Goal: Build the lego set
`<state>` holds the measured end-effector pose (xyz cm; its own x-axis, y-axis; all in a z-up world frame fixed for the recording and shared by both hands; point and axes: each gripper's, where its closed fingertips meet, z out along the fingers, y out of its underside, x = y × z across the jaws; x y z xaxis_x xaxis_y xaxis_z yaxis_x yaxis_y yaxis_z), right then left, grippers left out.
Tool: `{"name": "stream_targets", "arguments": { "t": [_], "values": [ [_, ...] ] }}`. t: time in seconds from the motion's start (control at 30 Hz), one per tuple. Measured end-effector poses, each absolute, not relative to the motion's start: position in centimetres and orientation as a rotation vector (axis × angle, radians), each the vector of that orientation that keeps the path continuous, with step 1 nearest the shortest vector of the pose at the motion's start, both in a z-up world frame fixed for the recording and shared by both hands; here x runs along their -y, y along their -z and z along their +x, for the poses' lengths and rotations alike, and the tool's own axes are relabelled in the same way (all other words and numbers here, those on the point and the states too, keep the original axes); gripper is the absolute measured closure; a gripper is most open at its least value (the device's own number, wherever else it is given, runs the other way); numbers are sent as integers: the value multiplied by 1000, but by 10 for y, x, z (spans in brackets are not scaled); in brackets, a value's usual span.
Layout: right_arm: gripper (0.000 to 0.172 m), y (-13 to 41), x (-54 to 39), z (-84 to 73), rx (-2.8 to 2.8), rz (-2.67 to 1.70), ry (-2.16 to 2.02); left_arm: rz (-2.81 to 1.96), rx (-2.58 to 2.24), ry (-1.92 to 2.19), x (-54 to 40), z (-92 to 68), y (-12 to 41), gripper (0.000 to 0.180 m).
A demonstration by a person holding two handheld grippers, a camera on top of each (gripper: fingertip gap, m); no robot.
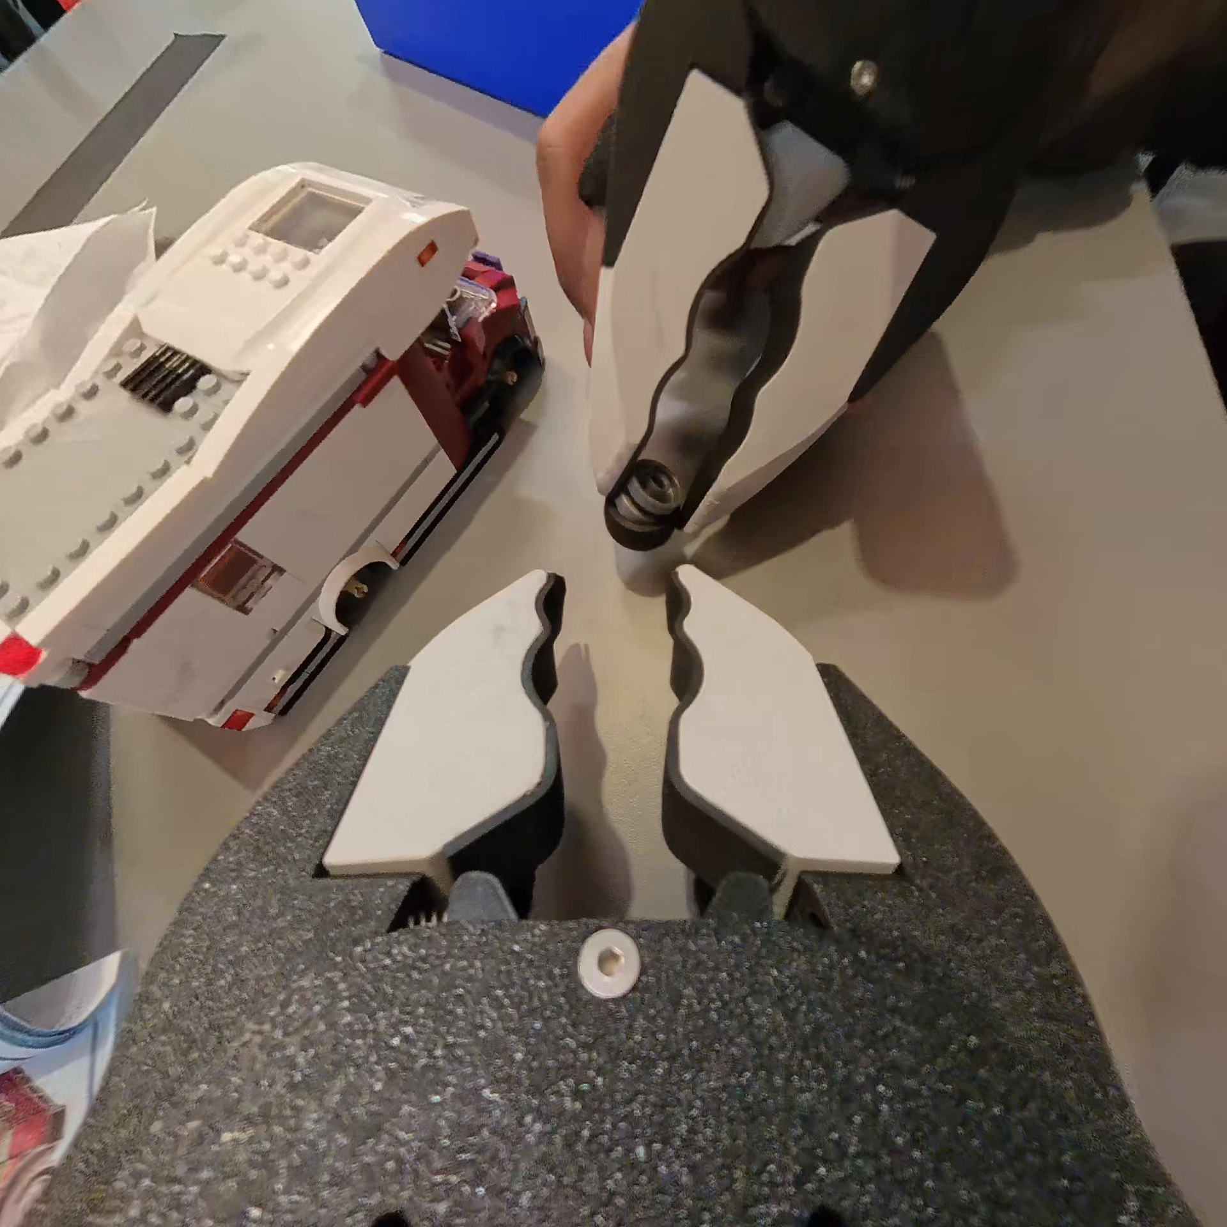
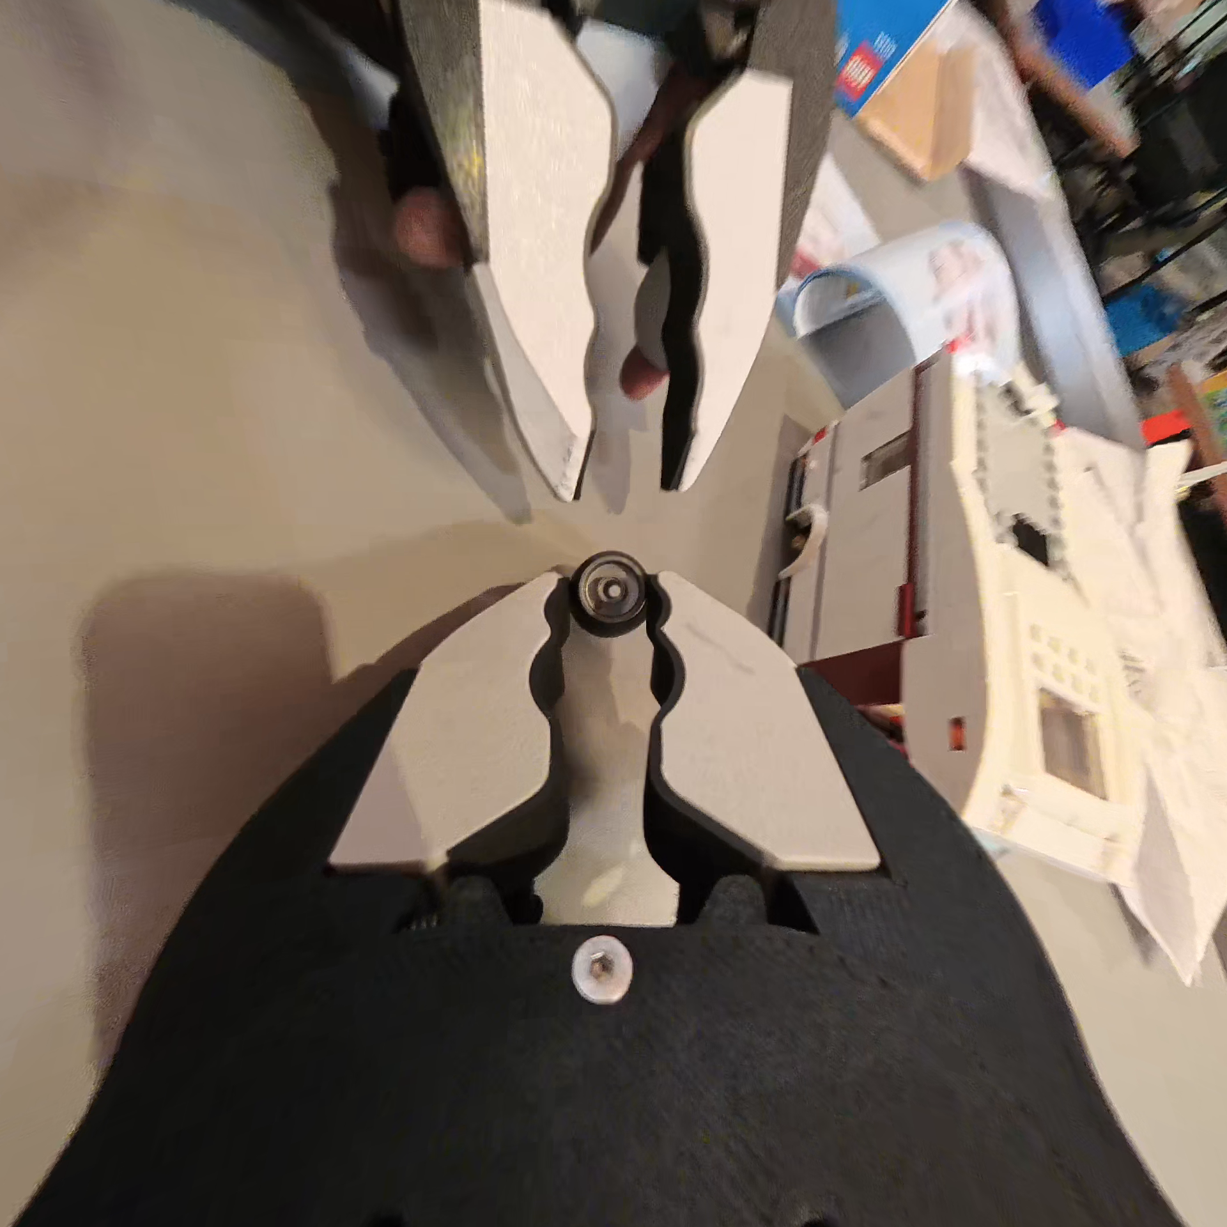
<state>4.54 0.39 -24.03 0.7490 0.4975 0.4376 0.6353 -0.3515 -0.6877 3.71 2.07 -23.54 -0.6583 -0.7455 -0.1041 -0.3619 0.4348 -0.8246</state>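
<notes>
Black and round, a small toy wheel (image 2: pixel 609 593) sits pinched at the very tips of the right gripper (image 2: pixel 609 597). Its two pale fingers (image 2: pixel 717 670) press on the rubber tyre from both sides, and the shiny grey hub faces the camera. The wheel is held up over the tan table (image 2: pixel 199 465), not lying on it. Just across from it is the left gripper (image 1: pixel 614 587). Its fingers (image 1: pixel 465 697) stand apart with only bare table between them, so it has nothing in its hold. The two grippers point tip to tip, very close but not touching. Beside them lies a big white and dark red toy camper (image 1: pixel 219 431) built from bricks. It is tipped on its side, and one wheel arch (image 1: pixel 352 584) shows a little peg with no wheel on it. A good hold here means squeezing the tyre evenly, so the wheel stays flat and does not twist or pop out. I think slow, small moves are best, because the wheel is tiny and only the tips have it. Behind the camper is some crumpled white paper (image 1: pixel 60 279). Farther back is a blue box (image 1: pixel 498 46). A person's hand (image 1: pixel 571 219) shows behind the right gripper.
</notes>
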Motion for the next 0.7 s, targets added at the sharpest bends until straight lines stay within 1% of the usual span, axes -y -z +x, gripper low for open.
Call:
{"name": "stream_targets", "arguments": {
  "t": [0.03,0.2,0.33,0.57,0.7],
  "values": [
    [150,233,-6,45,843,-1977,195,-968,-2224,1161,-21,37,233,150],
    [150,205,-10,37,827,-1791,217,-1112,-2141,1512,-16,35,211,148],
    [150,187,-10,29,819,-1660,188,-1099,-2102,1767,-13,29,194,148],
    [151,165,-15,17,773,-1528,71,-953,-2044,1993,-8,24,173,145],
    [151,157,-17,22,742,-1483,88,-979,-1977,2162,-6,26,164,148]
  ]
}}
